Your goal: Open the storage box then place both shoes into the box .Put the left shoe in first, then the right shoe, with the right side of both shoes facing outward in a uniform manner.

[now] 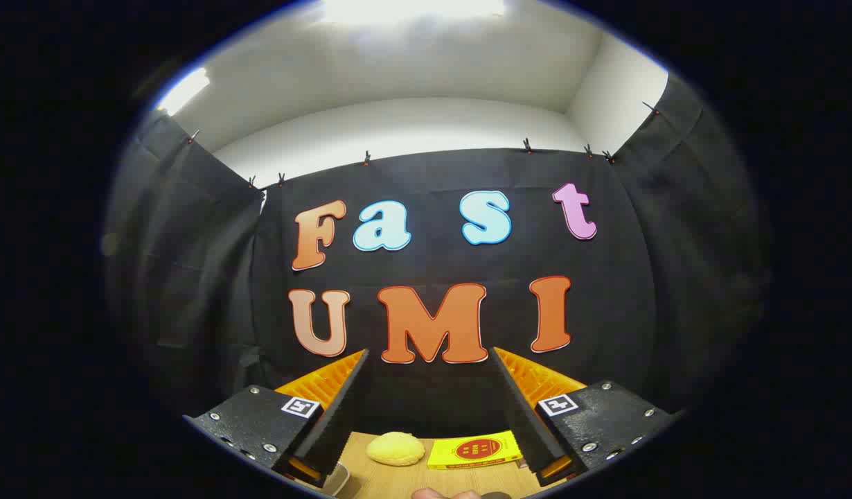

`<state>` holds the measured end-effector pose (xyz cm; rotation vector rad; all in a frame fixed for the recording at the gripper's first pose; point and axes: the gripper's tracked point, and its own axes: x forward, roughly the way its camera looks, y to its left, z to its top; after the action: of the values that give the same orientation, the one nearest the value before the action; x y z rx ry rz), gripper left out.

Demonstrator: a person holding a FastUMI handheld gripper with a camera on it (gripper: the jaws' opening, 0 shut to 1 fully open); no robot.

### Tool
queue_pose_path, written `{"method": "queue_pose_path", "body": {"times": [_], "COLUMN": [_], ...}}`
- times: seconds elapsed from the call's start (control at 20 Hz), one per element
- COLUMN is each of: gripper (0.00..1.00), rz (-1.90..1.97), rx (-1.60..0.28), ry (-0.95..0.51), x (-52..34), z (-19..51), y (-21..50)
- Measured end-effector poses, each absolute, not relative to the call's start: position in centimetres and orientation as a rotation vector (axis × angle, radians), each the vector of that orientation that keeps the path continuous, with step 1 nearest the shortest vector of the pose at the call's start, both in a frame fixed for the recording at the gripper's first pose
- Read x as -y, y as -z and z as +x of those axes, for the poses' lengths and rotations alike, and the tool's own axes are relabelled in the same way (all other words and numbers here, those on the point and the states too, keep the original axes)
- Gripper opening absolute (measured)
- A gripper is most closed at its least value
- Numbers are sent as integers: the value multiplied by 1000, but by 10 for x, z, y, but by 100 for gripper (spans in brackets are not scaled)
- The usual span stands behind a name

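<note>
My gripper is raised and looks at the booth's back wall, its two fingers wide apart and open with nothing between them. Low between the fingers I see a strip of wooden tabletop. On it lie a pale yellow rounded object and a flat yellow box with a red print. A small white edge shows by the left finger; what it belongs to is unclear. No shoe or storage box can be made out.
Black cloth walls enclose the booth on three sides, with white wall and ceiling lights above. A small rounded bit, perhaps a fingertip, and a dark object peek up at the near table edge.
</note>
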<state>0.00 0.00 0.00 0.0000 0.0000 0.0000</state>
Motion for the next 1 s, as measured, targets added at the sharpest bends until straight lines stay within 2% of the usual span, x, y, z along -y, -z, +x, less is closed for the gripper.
{"method": "queue_pose_path", "body": {"times": [1.0], "gripper": [99], "rz": [-65], "rx": [-45], "ry": [49], "x": [76], "z": [-20], "y": [12]}}
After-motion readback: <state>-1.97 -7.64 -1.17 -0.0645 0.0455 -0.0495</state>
